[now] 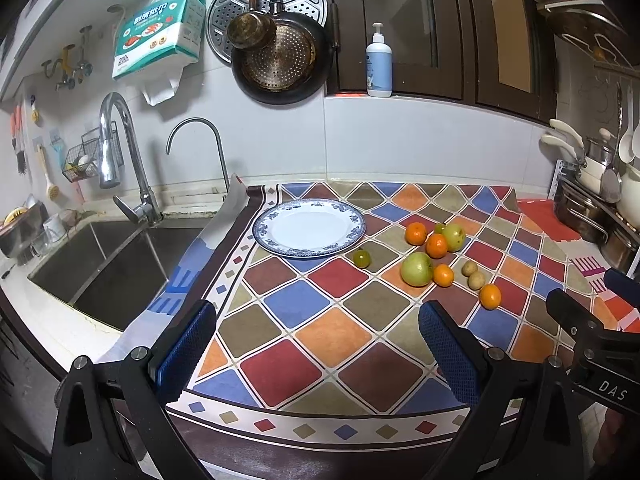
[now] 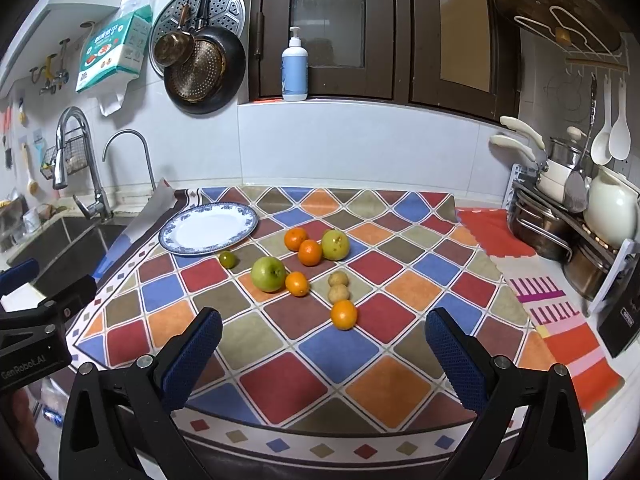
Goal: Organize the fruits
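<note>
An empty white plate with a blue rim [image 1: 310, 227] [image 2: 209, 229] lies on the checked cloth near the sink. To its right lie loose fruits: a big green apple [image 1: 417, 269] [image 2: 268, 274], a second green apple [image 1: 453, 237] [image 2: 335, 245], several oranges, the nearest one [image 1: 490, 296] [image 2: 343, 314], two small brown fruits [image 1: 473, 274] [image 2: 338, 286] and a small green fruit [image 1: 361, 259] [image 2: 227, 259]. My left gripper [image 1: 316, 344] is open and empty above the cloth's front. My right gripper [image 2: 324, 348] is open and empty, just short of the nearest orange.
A steel sink [image 1: 108, 264] with taps lies left of the cloth. Pots and a rack [image 2: 568, 224] stand at the right. Pans [image 1: 280, 56] hang on the back wall. A soap bottle [image 2: 295, 66] stands on the window sill.
</note>
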Demonstrator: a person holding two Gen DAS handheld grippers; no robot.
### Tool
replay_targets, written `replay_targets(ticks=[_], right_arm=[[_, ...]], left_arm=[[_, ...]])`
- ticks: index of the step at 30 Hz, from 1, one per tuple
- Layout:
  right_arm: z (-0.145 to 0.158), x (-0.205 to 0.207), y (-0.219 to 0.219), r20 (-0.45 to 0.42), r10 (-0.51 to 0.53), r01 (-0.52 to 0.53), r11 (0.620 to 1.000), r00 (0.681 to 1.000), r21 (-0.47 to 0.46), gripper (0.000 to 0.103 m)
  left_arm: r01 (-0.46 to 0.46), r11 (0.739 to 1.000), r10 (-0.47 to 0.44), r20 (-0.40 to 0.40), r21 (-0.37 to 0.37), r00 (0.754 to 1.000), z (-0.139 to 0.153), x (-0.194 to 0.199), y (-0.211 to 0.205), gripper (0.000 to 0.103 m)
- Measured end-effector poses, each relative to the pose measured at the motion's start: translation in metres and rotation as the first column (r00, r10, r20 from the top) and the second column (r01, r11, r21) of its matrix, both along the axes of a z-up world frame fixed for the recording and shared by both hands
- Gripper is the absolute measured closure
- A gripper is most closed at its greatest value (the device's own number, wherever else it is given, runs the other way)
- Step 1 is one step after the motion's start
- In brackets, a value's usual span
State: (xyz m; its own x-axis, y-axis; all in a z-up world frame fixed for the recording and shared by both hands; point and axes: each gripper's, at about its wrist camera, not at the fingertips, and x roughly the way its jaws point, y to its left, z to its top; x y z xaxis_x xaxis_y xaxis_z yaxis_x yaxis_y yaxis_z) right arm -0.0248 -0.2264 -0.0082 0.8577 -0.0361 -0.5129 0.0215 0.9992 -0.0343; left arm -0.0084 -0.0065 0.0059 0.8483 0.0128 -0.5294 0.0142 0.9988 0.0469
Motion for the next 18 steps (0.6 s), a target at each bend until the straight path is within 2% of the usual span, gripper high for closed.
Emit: replay_targets(ticks=[18], right_arm=[[-0.0002, 0.0002, 0.0003, 0.0, -0.001, 0.001, 1.0, 1.0, 0.003, 0.001]], left_arm=[[0.002, 1.0, -0.002, 0.002, -0.002, 1.0, -0.0023, -0.0013, 0.0004, 0.0]])
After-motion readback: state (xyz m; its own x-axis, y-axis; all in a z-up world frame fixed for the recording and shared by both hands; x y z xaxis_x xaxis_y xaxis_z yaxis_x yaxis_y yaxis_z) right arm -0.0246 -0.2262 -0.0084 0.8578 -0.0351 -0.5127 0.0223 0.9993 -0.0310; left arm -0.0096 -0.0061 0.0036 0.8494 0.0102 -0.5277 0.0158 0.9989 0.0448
